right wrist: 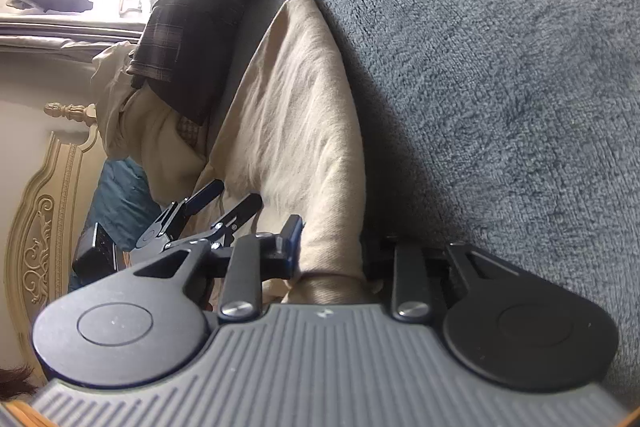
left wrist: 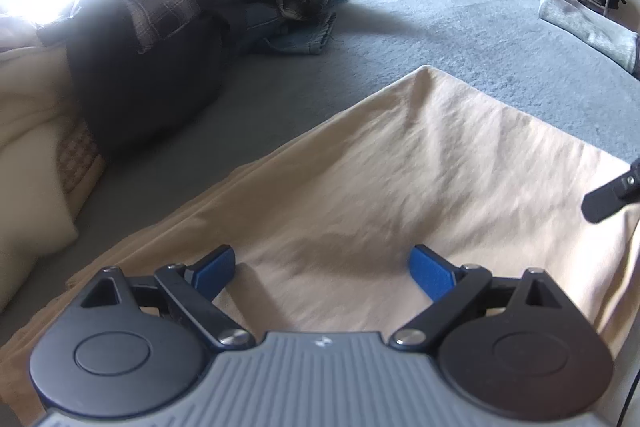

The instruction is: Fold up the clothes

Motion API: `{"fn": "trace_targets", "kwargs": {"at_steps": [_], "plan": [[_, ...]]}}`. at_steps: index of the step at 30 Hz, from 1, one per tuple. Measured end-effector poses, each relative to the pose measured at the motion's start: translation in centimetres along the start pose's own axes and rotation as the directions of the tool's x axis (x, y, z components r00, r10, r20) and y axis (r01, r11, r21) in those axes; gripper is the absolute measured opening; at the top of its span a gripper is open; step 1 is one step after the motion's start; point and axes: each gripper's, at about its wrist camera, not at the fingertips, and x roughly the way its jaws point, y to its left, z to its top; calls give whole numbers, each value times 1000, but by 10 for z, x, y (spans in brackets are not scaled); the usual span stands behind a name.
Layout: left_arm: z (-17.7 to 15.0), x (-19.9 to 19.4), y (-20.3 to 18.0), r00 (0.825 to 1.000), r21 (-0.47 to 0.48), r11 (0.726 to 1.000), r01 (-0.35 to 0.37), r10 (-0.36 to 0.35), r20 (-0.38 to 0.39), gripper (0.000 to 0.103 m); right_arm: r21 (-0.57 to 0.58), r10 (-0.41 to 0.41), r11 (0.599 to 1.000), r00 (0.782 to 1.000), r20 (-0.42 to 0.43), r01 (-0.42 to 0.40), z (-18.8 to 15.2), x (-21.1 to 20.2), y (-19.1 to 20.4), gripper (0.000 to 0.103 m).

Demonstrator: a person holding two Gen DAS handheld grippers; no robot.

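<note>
Bed [left wrist: 400,27] scene: left tongs [left wrist: 324,269] wide over beige cloth [left wrist: 400,187]; right tongs [right wrist: 334,251] pinching its edge, probably for the next fold.

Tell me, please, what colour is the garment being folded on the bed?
The garment is a plain cream-beige, clearest in the left wrist view.

The left wrist view looks steeply down, close over the cream cloth [left wrist: 400,187] on the grey bed [left wrist: 440,27]. The right wrist view, rolled sideways, skims low along it. Both show that cloth and the dark clothes pile [left wrist: 180,27].
</note>
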Motion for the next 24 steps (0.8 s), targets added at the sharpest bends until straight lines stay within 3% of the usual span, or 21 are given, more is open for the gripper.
{"fn": "trace_targets", "kwargs": {"at_steps": [8, 12, 14, 17, 24], "plan": [[-37, -57, 21, 1000, 17, 1000, -13, 13, -12, 94, -33, 30, 999, 999, 44, -28, 0, -6, 8, 21], [-65, -56, 25, 998, 27, 1000, -10, 12, -68, 94, -51, 72, 996, 994, 82, -68, -1, -11, 16, 19], [-73, -56, 28, 999, -16, 1000, -4, 3, -54, 94, -78, 89, 994, 991, 99, -82, -1, -13, 26, 18], [-78, -55, 33, 999, -71, 997, 8, -11, -42, 94, -143, 89, 987, 989, 117, -72, 0, -17, 50, 17], [-88, -57, 31, 1000, -64, 998, 5, -4, 15, 94, -333, 120, 939, 988, 97, -81, -2, -7, 130, 17]]}}
